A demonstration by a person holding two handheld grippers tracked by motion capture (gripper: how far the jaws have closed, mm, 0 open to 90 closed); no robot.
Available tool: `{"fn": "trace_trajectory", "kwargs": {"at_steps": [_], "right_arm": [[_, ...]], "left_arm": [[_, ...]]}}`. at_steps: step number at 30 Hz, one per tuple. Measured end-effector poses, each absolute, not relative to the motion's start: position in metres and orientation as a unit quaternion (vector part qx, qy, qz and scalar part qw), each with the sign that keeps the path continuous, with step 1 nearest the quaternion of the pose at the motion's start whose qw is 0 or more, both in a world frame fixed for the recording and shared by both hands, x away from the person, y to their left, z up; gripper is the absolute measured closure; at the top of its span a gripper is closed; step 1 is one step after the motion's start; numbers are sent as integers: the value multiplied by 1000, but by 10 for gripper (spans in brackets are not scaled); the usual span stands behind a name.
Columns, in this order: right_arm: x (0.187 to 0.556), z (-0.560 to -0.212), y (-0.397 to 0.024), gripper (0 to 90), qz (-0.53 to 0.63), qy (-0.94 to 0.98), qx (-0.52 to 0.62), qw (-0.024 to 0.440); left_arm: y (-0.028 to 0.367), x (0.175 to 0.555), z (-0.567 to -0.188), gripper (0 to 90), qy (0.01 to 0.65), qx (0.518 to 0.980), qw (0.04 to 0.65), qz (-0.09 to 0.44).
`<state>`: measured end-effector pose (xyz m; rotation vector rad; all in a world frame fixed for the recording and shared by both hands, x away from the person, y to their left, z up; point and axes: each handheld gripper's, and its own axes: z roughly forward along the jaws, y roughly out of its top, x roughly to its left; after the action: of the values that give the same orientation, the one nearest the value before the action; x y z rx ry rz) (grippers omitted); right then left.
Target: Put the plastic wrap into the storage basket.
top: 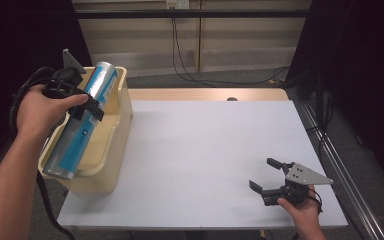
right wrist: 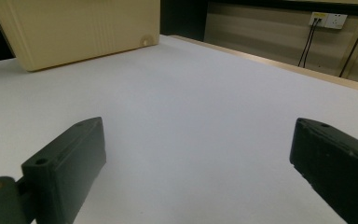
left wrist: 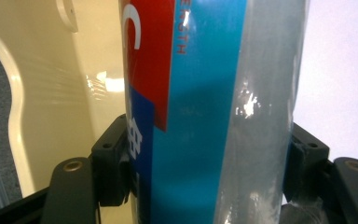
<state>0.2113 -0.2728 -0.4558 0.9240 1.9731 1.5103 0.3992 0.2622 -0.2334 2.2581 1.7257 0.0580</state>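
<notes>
Gripping a long silver-and-blue cylindrical tube [top: 82, 121] across its middle, the left gripper [top: 91, 106] is holding it tilted over the cream plastic bin [top: 121, 107] at the white table's [top: 210, 150] left edge, its lower end inside the bin. The right gripper [top: 268, 174] is resting low near the table's front right corner, jaws spread wide and holding nothing.

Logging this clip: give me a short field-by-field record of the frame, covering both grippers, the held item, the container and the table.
left gripper: shut on the blue and silver tube, over the bin
blue and silver tube: long, tilted, lower end down inside the bin, top above its rim
tube label: red and dark blue panels on blue
cream plastic bin: at the table's left edge
right gripper: open, holding nothing, low over the table's near right corner
white table: bare between the bin and the right gripper
</notes>
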Motion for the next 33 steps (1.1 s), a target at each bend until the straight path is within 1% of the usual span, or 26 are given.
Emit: {"fn": "trace_trajectory", "kwargs": {"at_steps": [7, 10, 14, 19, 33], "right_arm": [[211, -456, -272, 32, 553, 722, 338, 242], [211, -456, -272, 32, 553, 722, 338, 242], [211, -456, -272, 32, 553, 723, 337, 242], [211, -455, -272, 32, 553, 723, 337, 242], [210, -455, -273, 32, 553, 722, 337, 244]], "left_arm": [[269, 401, -245, 321, 612, 777, 145, 16], [272, 402, -250, 321, 613, 778, 139, 6], [273, 402, -256, 321, 618, 773, 138, 11], [275, 402, -263, 321, 623, 771, 133, 0], [276, 403, -270, 321, 628, 768, 124, -11]]}}
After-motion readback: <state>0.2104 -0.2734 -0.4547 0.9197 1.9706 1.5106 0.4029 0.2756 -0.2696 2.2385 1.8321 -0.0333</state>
